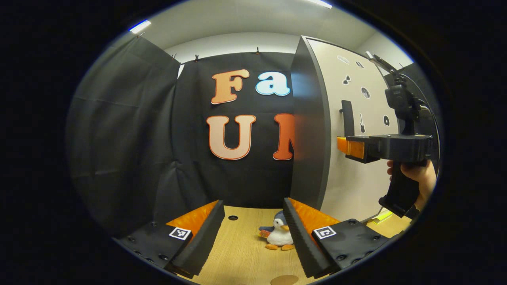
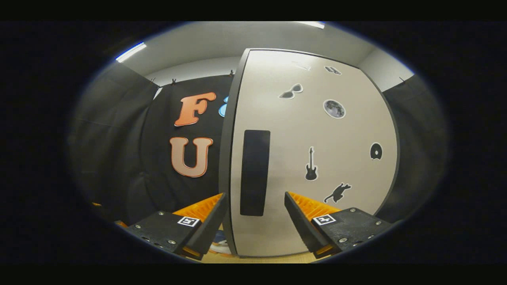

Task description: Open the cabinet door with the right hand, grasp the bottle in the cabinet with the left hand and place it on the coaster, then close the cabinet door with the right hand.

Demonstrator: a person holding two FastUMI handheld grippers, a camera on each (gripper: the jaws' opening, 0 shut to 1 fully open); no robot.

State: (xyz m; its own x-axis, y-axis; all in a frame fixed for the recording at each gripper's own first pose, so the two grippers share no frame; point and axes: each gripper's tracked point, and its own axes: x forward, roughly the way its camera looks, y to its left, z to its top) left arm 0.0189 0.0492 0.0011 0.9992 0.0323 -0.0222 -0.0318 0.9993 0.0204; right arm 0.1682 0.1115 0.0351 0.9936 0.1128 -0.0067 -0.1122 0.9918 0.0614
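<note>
The left gripper [image 1: 253, 233] is level, its jaws spread wide apart with nothing between them. The right gripper [image 2: 255, 221] is also level and spread wide, gripped from below by a hand [image 1: 416, 180].

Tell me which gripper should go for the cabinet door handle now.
Right. The right gripper is open and faces the door handle on the shut cabinet door. The left gripper hangs open over the table, aimed past the cabinet.

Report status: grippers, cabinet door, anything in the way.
Right gripper open, lined up on the door handle, not gripping. Left gripper open, empty, over the table. Cabinet door shut. Plush penguin near cabinet; coaster free.
</note>
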